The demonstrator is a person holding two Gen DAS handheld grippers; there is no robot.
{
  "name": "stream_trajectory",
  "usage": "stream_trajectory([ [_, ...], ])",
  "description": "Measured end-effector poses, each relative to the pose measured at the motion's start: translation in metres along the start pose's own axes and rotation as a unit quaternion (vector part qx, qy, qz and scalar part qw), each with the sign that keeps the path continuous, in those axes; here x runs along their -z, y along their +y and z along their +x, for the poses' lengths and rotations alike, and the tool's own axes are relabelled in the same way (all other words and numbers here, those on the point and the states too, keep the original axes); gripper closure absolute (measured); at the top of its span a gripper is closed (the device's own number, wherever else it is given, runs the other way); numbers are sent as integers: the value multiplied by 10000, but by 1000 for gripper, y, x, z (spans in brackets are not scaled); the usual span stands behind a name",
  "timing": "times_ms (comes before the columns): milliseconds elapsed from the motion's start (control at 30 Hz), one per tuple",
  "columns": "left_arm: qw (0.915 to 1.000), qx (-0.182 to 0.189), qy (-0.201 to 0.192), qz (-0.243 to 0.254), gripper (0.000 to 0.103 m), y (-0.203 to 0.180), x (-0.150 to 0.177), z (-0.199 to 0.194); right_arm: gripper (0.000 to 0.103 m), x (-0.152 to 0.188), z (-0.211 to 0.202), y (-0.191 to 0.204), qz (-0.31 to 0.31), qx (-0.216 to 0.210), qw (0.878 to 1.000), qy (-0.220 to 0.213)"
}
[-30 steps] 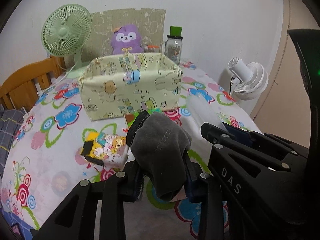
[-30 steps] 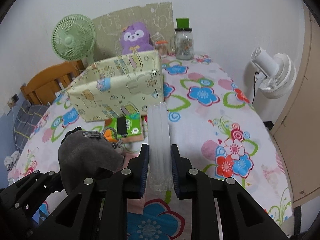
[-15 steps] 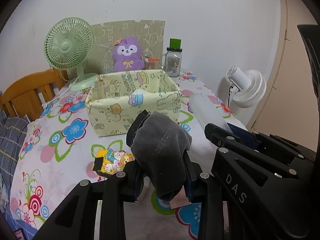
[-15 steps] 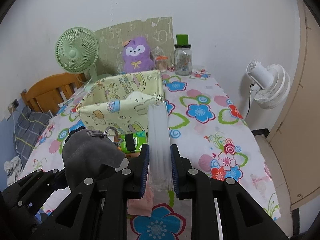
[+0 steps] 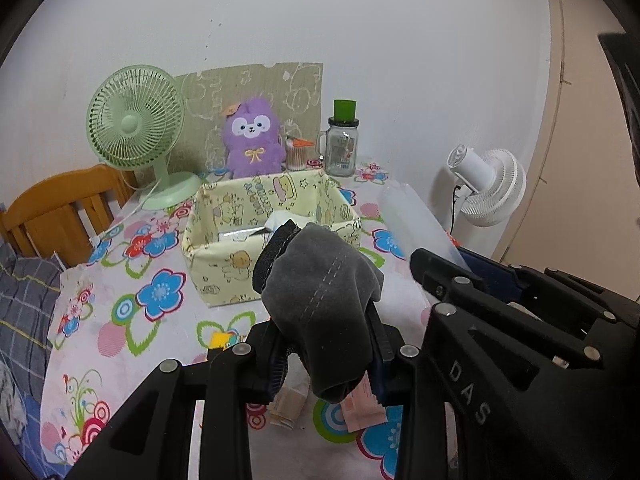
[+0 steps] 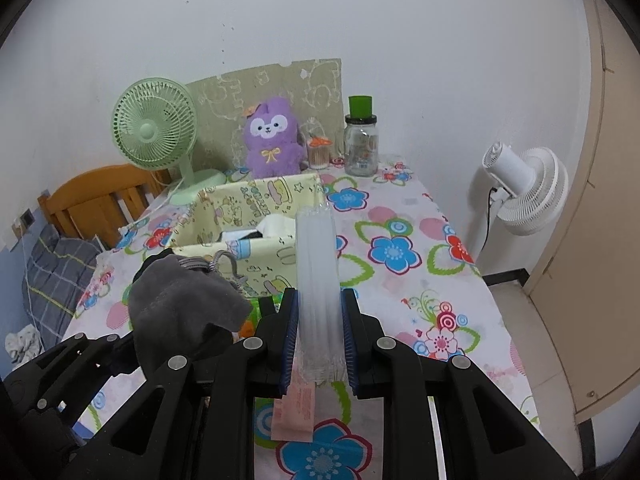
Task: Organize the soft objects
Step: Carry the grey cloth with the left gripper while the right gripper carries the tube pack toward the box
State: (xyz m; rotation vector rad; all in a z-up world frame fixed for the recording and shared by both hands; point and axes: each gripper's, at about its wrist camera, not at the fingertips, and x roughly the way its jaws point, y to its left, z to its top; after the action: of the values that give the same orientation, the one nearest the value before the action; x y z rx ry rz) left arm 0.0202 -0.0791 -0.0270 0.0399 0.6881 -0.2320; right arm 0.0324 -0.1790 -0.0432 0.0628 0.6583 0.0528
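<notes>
Left gripper (image 5: 326, 354) clamped on limp grey pouch (image 5: 324, 304); right gripper (image 6: 319, 340) pinching light, crushable plastic pack (image 6: 318, 280) mid-length; fabric box (image 5: 272, 236) ahead.

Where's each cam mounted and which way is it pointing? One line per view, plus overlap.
Left wrist: sits on the left gripper, looks forward over the floral table to the fabric box and wall; own fingers clamp a grey pouch, with the right gripper at the right edge.
Right wrist: sits on the right gripper, same heading; own fingers clamp a clear plastic pack, with the left gripper low on the left.
Shared: box, green fan, purple plush, jar, white fan.
</notes>
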Motion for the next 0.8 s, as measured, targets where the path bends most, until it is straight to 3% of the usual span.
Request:
stream_trajectory([
  [800, 9996, -189, -166, 146, 69, 18, -35, -1, 79, -40, 11, 18, -120, -234, 9996, -96],
])
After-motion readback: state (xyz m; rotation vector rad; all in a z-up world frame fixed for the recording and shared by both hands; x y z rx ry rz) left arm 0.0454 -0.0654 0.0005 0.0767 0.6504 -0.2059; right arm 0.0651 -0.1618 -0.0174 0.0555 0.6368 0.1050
